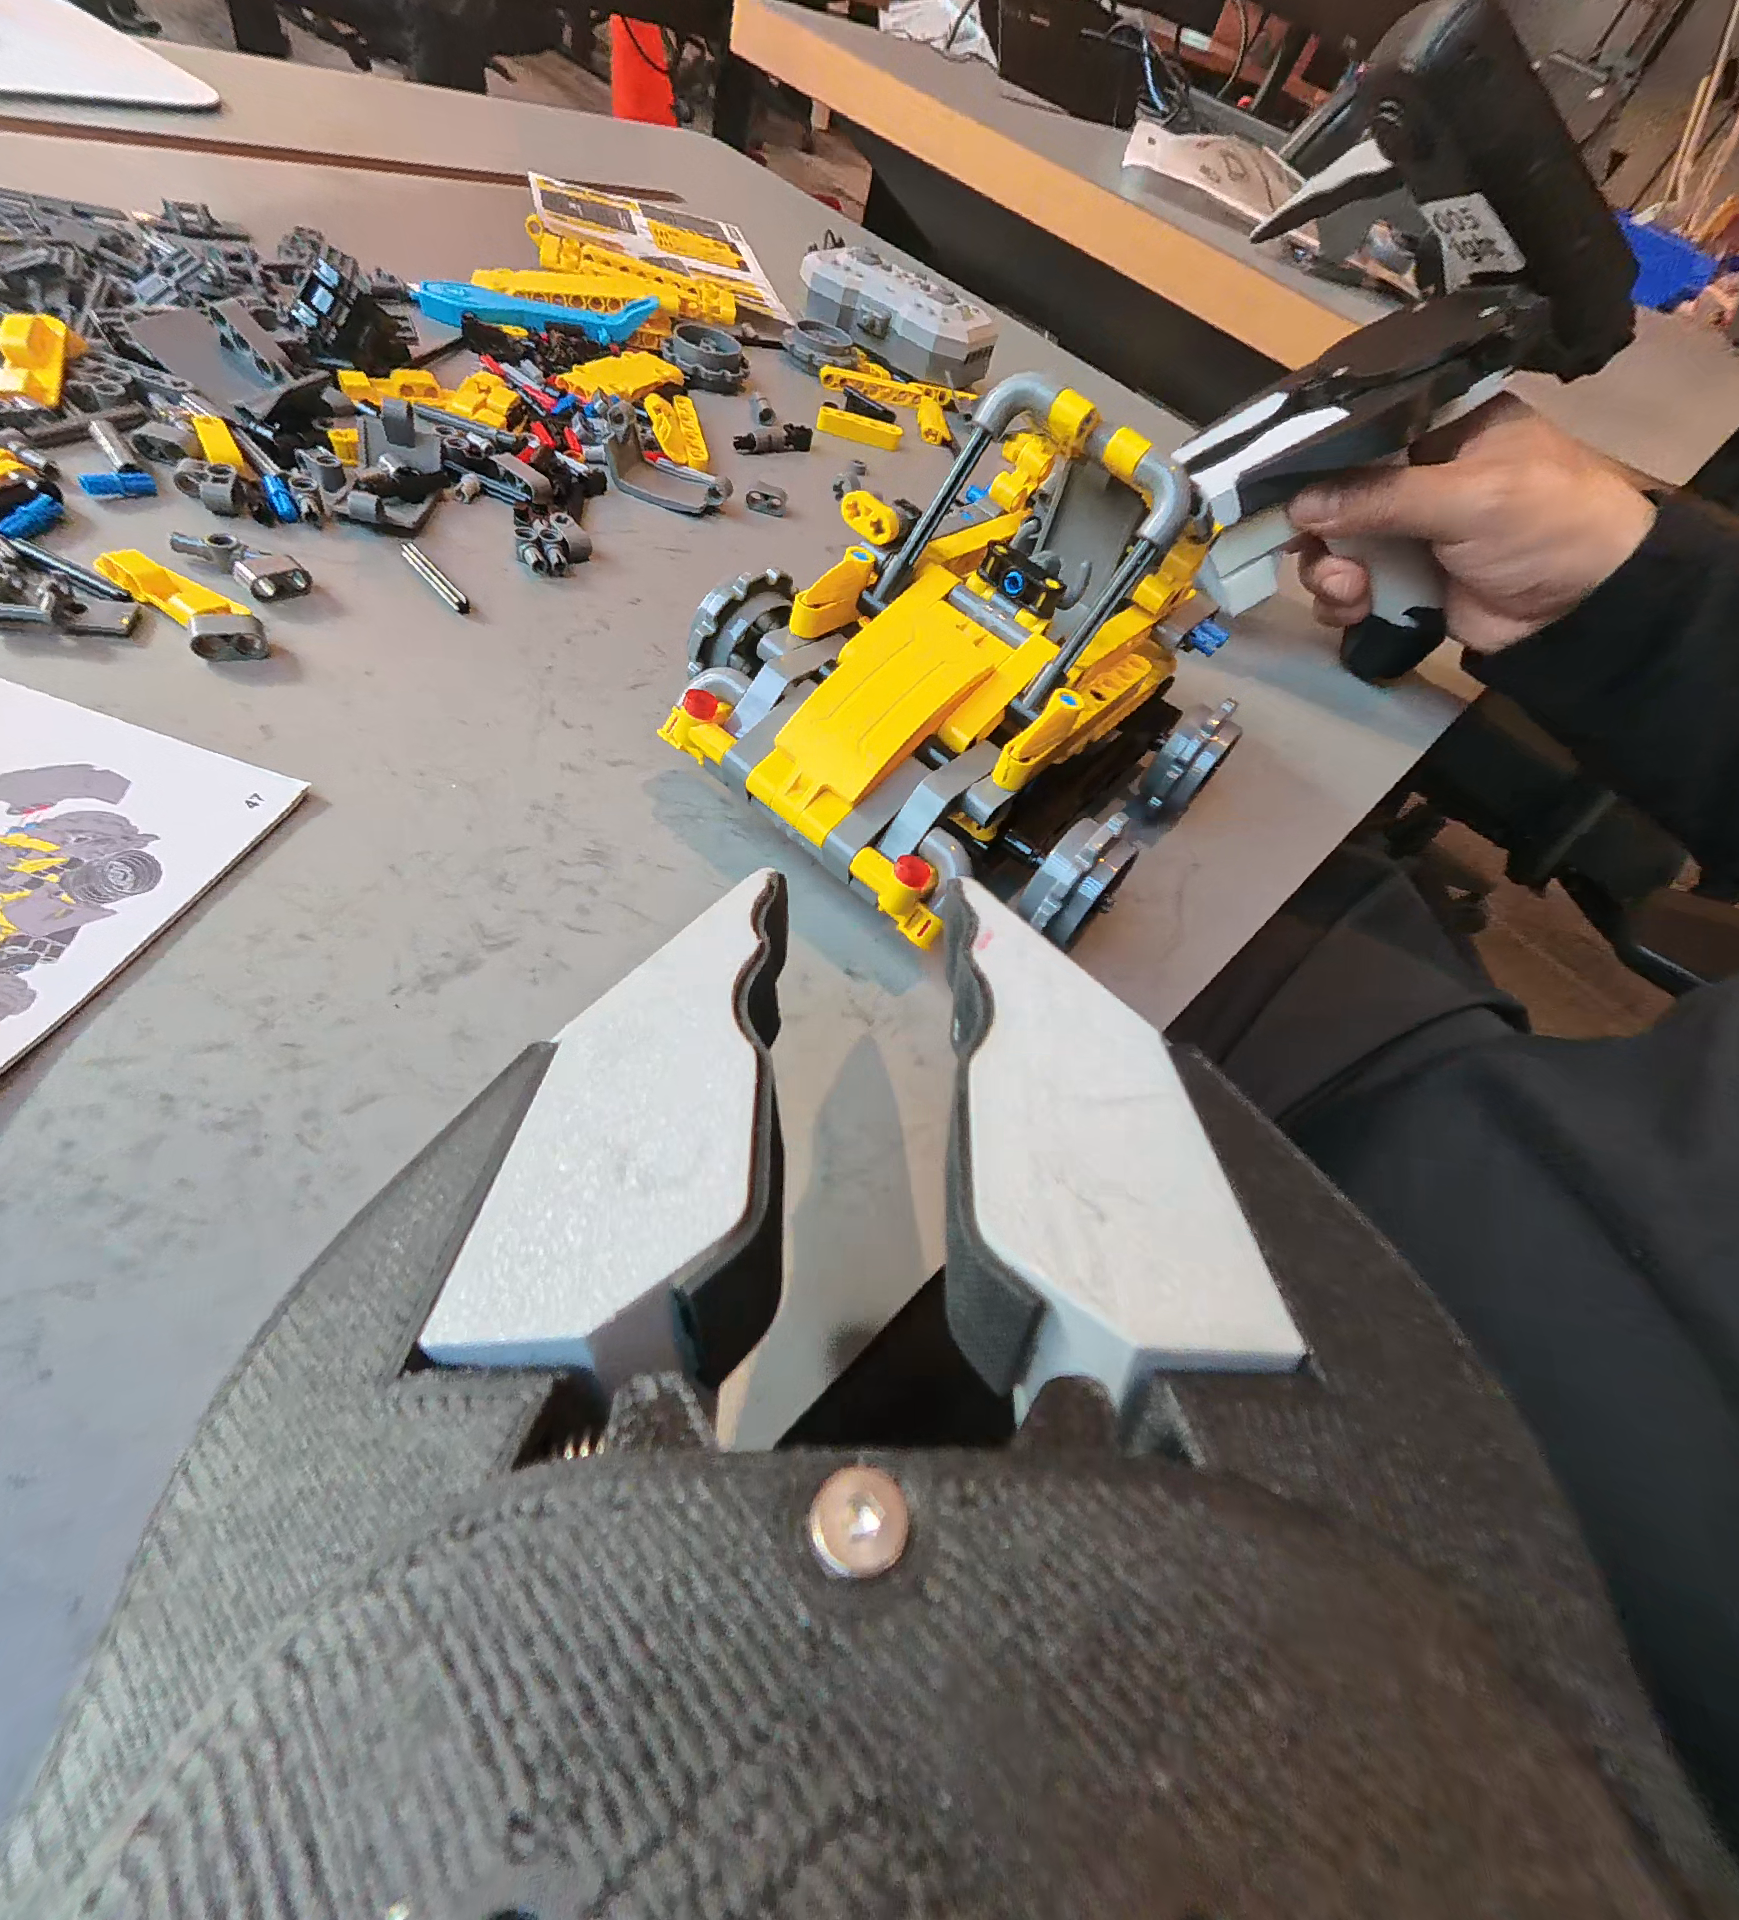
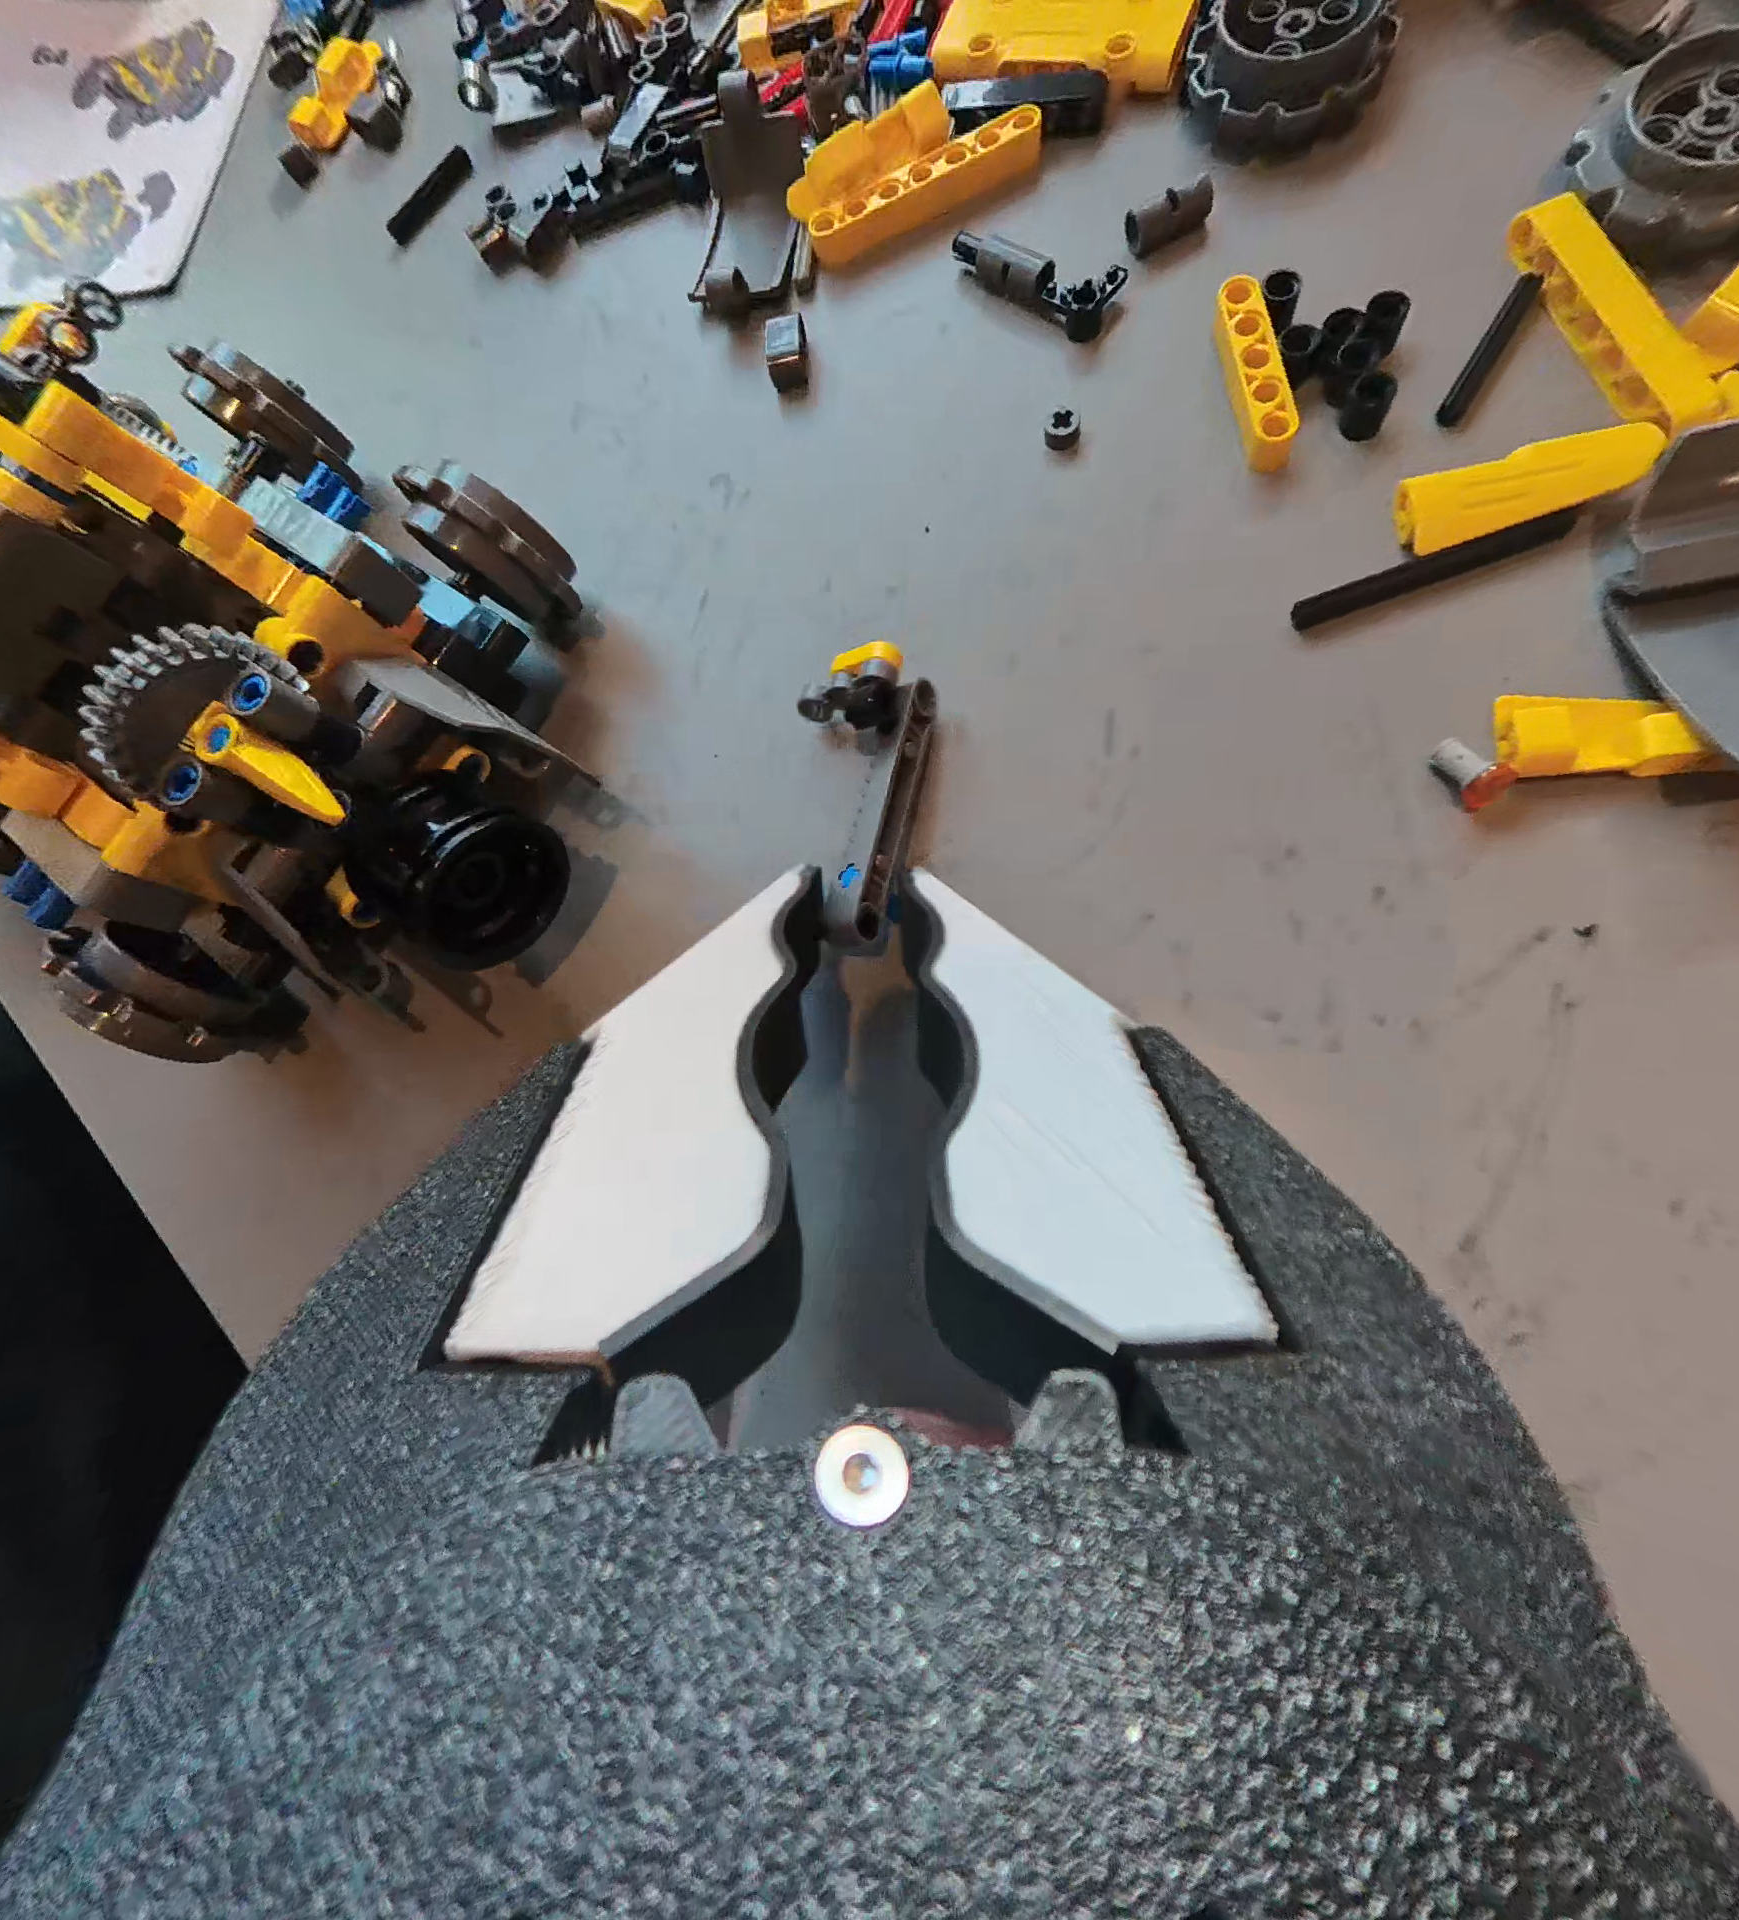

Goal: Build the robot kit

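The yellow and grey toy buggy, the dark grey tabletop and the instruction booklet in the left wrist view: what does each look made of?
Yellow and grey toy buggy: moulded plastic, glossy, with stud-and-pin joints and sheen on the panels. Dark grey tabletop: probably matt laminate or a similar coating, scuffed and streaked. White instruction booklet: printed paper, thin flat sheets with a slight sheen.

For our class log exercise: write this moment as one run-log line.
left gripper: open, empty, near yellow car model | right gripper: shut on dark grey beam | table: loose parts
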